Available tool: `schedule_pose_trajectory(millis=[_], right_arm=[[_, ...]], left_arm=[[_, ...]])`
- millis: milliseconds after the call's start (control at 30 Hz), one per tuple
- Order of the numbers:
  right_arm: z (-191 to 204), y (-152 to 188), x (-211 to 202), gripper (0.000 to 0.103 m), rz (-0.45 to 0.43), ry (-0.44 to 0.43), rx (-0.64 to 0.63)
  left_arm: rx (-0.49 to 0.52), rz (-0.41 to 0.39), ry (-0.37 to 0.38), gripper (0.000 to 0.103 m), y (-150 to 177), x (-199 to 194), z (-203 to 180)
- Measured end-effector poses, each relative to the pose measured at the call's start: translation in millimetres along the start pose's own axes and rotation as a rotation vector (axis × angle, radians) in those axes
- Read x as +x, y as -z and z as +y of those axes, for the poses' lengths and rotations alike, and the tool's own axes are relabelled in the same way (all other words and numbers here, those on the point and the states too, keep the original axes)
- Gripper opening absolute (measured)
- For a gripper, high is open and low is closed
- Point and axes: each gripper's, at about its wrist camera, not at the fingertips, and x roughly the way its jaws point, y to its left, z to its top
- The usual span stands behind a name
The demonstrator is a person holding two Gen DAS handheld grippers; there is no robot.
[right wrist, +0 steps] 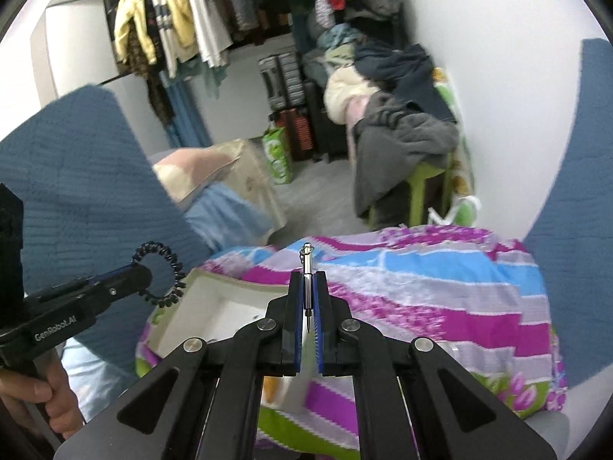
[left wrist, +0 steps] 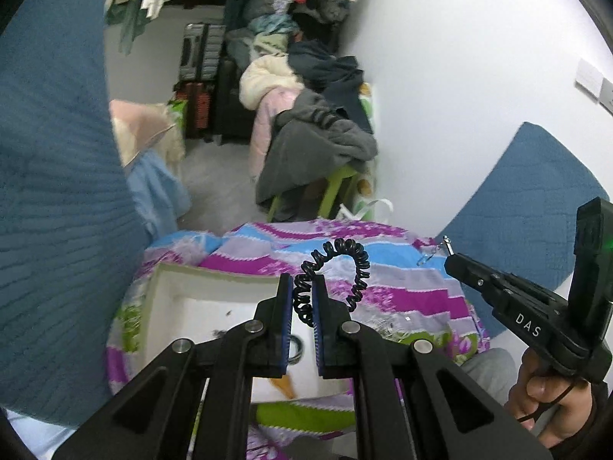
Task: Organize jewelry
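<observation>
My left gripper [left wrist: 302, 280] is shut on a black coiled spiral band [left wrist: 345, 264], which loops up and to the right above the fingertips; it also shows in the right wrist view [right wrist: 161, 272]. My right gripper [right wrist: 307, 276] is shut on a small silver metal pendant with a ring at its top [right wrist: 306, 264], held upright; the same piece shows in the left wrist view [left wrist: 446, 245]. A white open box [left wrist: 184, 299] lies on the colourful patterned quilt [left wrist: 402, 280] below both grippers, holding a few small dark items.
Blue quilted cushions [left wrist: 49, 191] flank the quilt on both sides. Beyond are a green chair piled with clothes [right wrist: 402, 130], suitcases [left wrist: 199, 57], a hanging clothes rack [right wrist: 172, 27] and a white wall [left wrist: 459, 76].
</observation>
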Motion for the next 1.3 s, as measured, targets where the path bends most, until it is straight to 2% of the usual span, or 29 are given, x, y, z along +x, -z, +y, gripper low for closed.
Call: schedule_pose_trajectory(millis=[333, 500, 633, 800, 933, 1000, 1067, 1267, 1300], right_arm=[[55.9, 33.7, 59.5, 0.003, 0.147, -0.076, -0.058], [71.2, 56.1, 87.6, 0.003, 0.223, -0.097, -0.092], [78.1, 75.3, 110.9, 0.003, 0.294, -0.116, -0.107], [79.0, 89.1, 124.6, 0.003, 0.339, -0.117, -0.117], [77.5, 89.4, 122.1, 0.005, 0.335, -0.13, -0.124], [76.5, 86.0, 118.7, 0.01, 0.328, -0.14, -0.128], [75.3, 81.2, 112.0, 0.022, 0.311, -0.146, -0.137], [64.8, 63.4, 85.6, 0.024, 0.249, -0.159, -0.14], [62.0, 60.6, 80.8, 0.024, 0.238, -0.158, -0.142]], left_arm=[[-0.1, 0.076, -0.048, 0.008, 39.7, 20.8, 64.4], [-0.138, 0.118, -0.069, 0.008, 59.2, 35.0, 87.9], [-0.152, 0.155, -0.08, 0.008, 71.1, 45.3, 95.2], [-0.158, 0.189, -0.093, 0.008, 80.1, 56.9, 101.4], [-0.159, 0.18, -0.088, 0.009, 80.7, 56.5, 99.8], [-0.15, 0.169, -0.087, 0.01, 77.4, 53.4, 95.1], [-0.144, 0.16, -0.088, 0.011, 73.1, 50.3, 90.6], [-0.124, 0.133, -0.114, 0.012, 59.4, 38.3, 69.1], [-0.125, 0.128, -0.111, 0.016, 57.8, 36.2, 67.0]])
